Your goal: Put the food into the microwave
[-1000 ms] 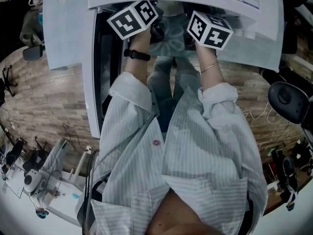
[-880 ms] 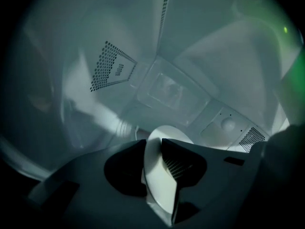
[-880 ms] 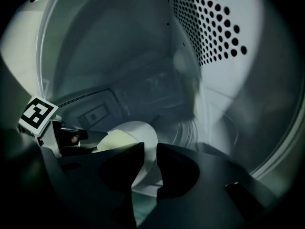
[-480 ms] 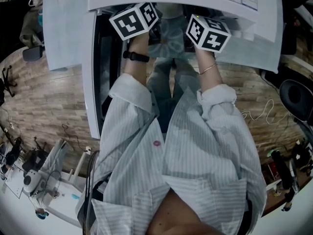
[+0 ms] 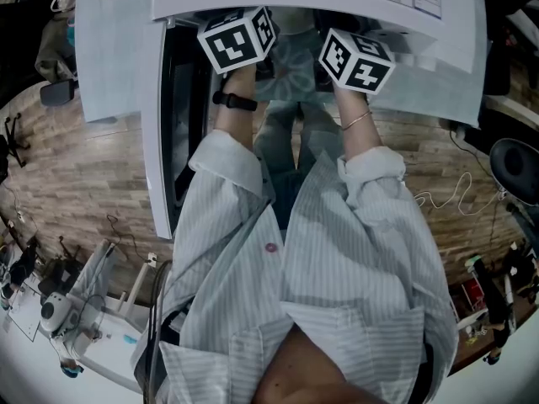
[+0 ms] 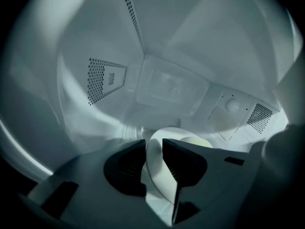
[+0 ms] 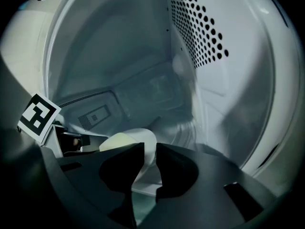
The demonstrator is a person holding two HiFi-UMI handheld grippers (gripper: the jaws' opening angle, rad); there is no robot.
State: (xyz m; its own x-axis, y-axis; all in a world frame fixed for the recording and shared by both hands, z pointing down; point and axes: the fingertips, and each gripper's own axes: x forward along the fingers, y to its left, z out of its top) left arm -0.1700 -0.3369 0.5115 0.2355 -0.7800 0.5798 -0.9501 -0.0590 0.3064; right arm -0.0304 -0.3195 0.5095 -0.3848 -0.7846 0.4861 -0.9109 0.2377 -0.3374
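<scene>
Left gripper (image 6: 153, 146) and right gripper (image 7: 150, 150) are each clamped on a rim of the round white plate (image 7: 141, 136), which carries pale yellow rounded food (image 7: 116, 140) inside the white microwave cavity (image 7: 119, 56). Whether the plate is set down cannot be confirmed. Risk: a one-sided release would tilt the plate and spill the food.

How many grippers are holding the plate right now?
2. The left gripper grips the plate at one rim, the right gripper at the opposite rim, both inside the microwave. The food sits on the plate between them.
</scene>
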